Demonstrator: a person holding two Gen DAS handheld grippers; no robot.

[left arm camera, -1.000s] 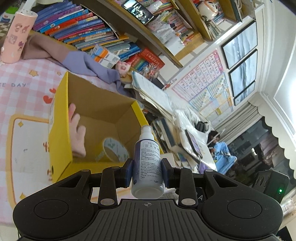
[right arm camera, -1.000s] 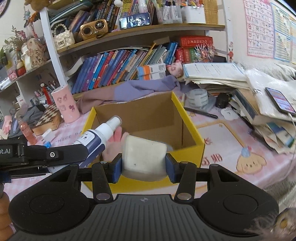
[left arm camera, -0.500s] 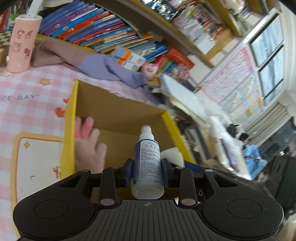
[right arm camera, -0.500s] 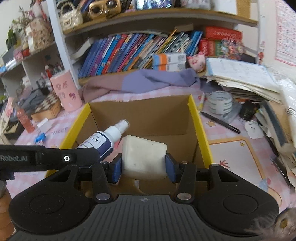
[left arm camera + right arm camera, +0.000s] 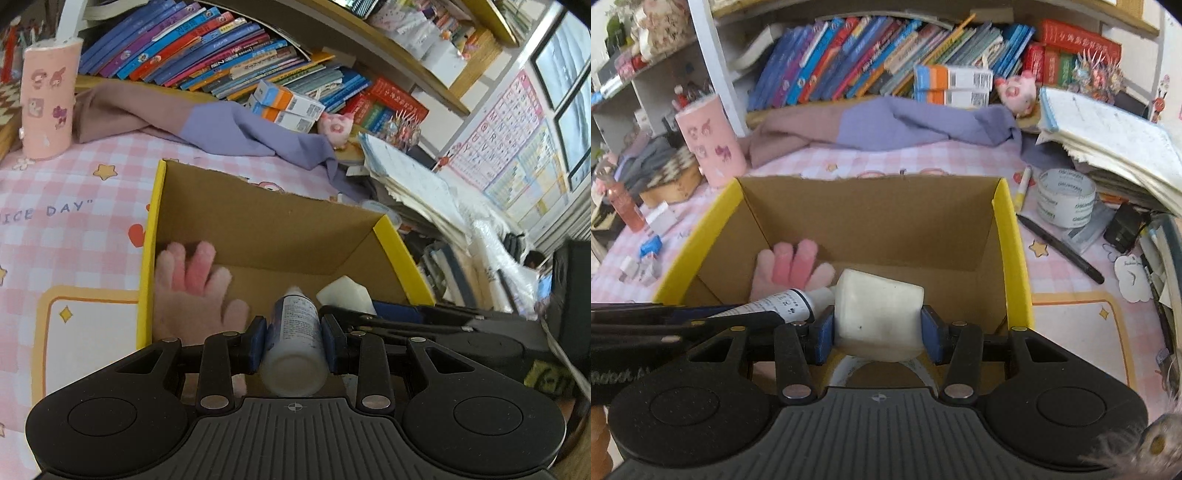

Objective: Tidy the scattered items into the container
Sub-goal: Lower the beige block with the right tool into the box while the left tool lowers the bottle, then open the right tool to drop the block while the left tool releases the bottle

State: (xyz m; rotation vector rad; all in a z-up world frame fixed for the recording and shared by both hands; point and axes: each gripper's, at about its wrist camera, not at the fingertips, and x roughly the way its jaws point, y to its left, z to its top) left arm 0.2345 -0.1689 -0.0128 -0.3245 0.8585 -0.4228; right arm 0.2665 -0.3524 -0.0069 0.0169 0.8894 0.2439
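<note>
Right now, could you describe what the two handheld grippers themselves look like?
Both are matte black. The left gripper and right gripper each have blue pads, linkage fingers with silver rivets, a ribbed base with a small crosshair mark, and round recesses on either side.

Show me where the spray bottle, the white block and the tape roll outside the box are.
spray bottle (image 5: 293,332), left wrist view, on its labelled body.
white block (image 5: 877,314), right wrist view, on its front face.
tape roll (image 5: 1065,197), right wrist view, on its printed outer band.
</note>
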